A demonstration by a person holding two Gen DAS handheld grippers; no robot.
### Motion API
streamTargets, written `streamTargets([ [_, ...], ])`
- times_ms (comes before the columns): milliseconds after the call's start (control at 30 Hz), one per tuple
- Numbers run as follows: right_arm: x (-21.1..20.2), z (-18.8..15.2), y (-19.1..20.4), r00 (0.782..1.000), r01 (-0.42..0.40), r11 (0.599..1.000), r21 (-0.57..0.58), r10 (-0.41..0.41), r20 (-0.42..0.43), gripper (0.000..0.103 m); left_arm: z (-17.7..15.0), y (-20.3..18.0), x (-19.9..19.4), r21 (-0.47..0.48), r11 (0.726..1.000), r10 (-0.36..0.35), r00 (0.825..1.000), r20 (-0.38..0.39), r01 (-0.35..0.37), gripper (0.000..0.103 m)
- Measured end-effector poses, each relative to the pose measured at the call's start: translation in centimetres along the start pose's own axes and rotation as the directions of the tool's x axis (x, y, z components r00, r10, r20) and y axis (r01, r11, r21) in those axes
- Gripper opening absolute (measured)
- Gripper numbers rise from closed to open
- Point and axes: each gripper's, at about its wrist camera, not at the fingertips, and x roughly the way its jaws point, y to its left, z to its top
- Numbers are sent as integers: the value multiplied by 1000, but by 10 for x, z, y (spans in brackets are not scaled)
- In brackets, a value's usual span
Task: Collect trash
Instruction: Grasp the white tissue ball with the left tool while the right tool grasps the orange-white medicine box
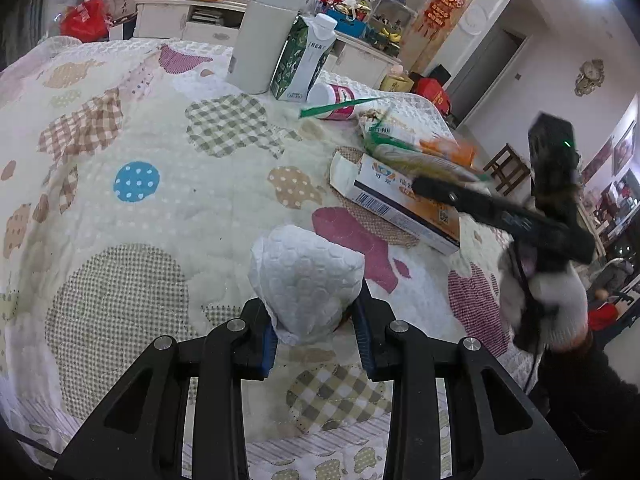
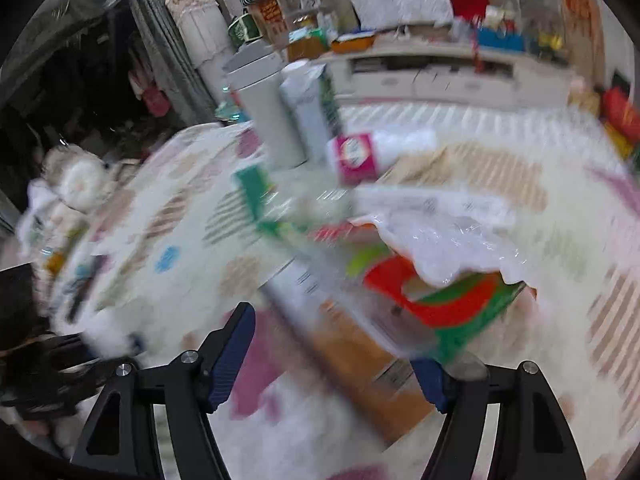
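My left tongs [image 1: 316, 340] squeeze a crumpled white paper wad [image 1: 306, 276]. It is soft and very light, so a gentle pinch around its middle is enough. My right tongs [image 2: 340, 356] are open wide, with nothing pressed between them. Just ahead of them, on the quilted bed [image 1: 132, 148], lies a crinkly plastic wrapper [image 2: 444, 256] on top of an orange and white box [image 1: 404, 204]. The wrapper looks thin and slippery, so I should pinch a bunched edge. The picture there is blurry.
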Motion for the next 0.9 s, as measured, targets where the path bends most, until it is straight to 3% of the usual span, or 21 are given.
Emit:
streamTargets([
  [100, 10, 5, 1, 998, 50, 993, -109, -52, -18, 81, -2, 1, -1, 1, 1000, -2, 1000, 3, 2, 30],
  [300, 28, -3, -2, 986, -86, 987, -138, 65, -153, 82, -4, 5, 2, -21, 1000, 5, 1000, -6, -5, 30],
  [333, 30, -6, -2, 985, -78, 987, -140, 55, -166, 81, -4, 4, 3, -20, 1000, 4, 1000, -7, -4, 30],
  [433, 24, -17, 5, 988, -11, 982, -187, -18, -154, 63, -6, -1, 2, -13, 1000, -11, 1000, -11, 11, 30],
  [600, -23, -51, 5, 984, -18, 997, -74, 4, -181, 61, -10, -14, -5, 21, 997, -72, 997, -8, 73, 30],
  [733, -53, -99, -7, 972, 66, 997, -46, -74, -223, 61, -13, -25, -2, 48, 994, -94, 995, -26, 95, 30],
  [833, -63, -109, -9, 975, 119, 992, -37, -124, -184, 68, -16, -36, 4, 58, 992, -106, 994, -38, 108, 30],
  [900, -63, -111, -10, 978, 112, 993, -19, -114, -172, 74, -18, -44, 5, 62, 991, -117, 992, -41, 120, 30],
])
